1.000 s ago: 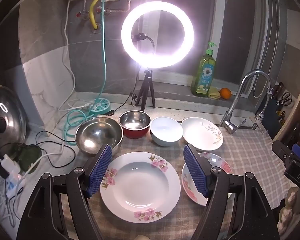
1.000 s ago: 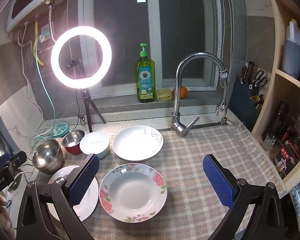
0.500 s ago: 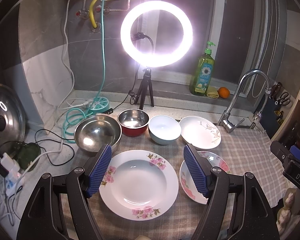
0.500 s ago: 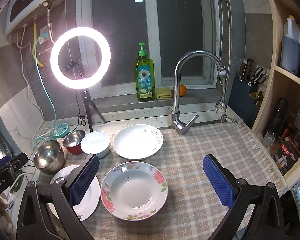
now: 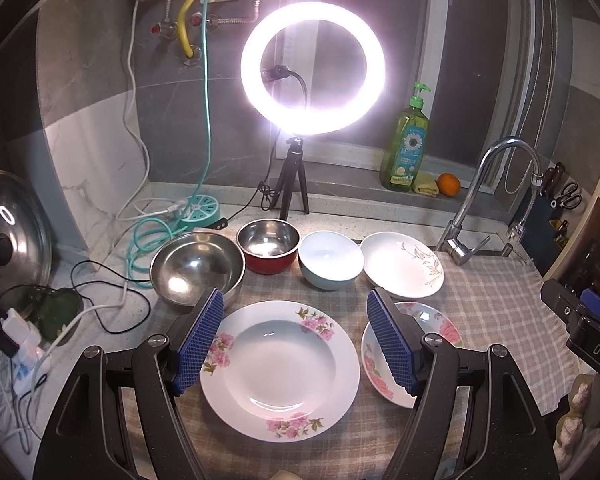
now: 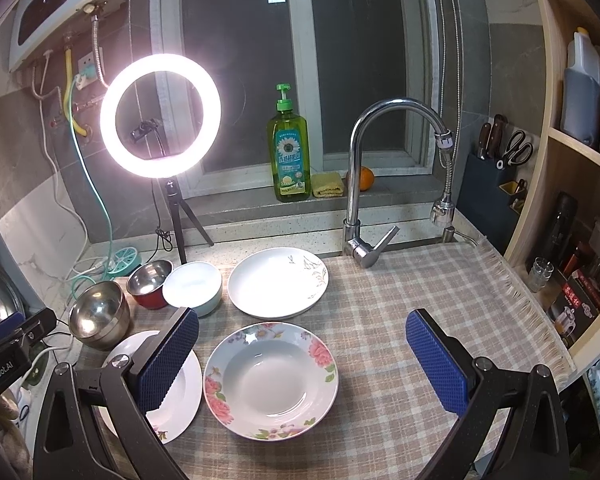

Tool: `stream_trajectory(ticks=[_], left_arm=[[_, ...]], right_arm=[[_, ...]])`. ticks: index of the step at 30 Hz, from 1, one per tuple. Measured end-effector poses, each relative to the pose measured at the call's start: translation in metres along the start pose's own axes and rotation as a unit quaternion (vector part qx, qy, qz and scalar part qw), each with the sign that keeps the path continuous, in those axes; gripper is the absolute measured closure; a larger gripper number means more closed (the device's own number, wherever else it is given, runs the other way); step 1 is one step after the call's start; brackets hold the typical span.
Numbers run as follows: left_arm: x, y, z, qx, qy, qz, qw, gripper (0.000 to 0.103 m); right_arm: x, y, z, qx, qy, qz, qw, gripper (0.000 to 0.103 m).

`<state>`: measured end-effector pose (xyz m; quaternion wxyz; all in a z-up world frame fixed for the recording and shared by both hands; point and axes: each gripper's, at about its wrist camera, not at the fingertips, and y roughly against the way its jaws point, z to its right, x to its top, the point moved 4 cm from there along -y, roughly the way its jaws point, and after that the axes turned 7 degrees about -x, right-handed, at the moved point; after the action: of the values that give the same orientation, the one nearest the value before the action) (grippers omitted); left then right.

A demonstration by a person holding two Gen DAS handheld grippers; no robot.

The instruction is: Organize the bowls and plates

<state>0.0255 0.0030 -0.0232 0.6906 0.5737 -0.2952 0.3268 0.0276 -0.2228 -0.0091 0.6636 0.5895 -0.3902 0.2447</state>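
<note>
Checked counter [image 6: 380, 300] is carrying everything; left gripper [image 5: 296, 340], jaws spread, is hovering over floral plate [image 5: 280, 368]; right gripper [image 6: 300, 360] likewise gaping — pinch the rim squarely.

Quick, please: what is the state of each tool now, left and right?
Left tool: open, holding nothing.
Right tool: open, holding nothing.

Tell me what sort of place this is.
Most likely a home kitchen counter: a chrome faucet, a green dish soap bottle on the windowsill, and a knife block beside pantry shelves.
</note>
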Motion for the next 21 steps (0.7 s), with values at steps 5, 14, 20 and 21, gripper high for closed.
stream_trajectory(ticks=[5, 14, 20, 21], left_arm=[[0.0020, -0.0002, 0.0006, 0.000, 0.001, 0.002, 1.0000, 0.029], [0.0045, -0.0023, -0.0001, 0.000, 0.001, 0.002, 1.0000, 0.029], [0.0061, -0.0051, 0.0002, 0.000, -0.001, 0.001, 1.0000, 0.029], [0.0064, -0.0058, 0.0003, -0.001, -0.001, 0.001, 1.0000, 0.029]], right_arm=[[0.0013, -0.0008, -0.0038, -0.002, 0.005, 0.001, 1.000, 0.001], [0.0036, -0.0043, -0.0072, -0.004, 0.006, -0.001, 1.000, 0.001], [0.0057, -0.0060, -0.0088, -0.006, 0.009, 0.000, 1.000, 0.001], [0.0068, -0.0066, -0.0092, -0.006, 0.010, 0.000, 1.000, 0.001]])
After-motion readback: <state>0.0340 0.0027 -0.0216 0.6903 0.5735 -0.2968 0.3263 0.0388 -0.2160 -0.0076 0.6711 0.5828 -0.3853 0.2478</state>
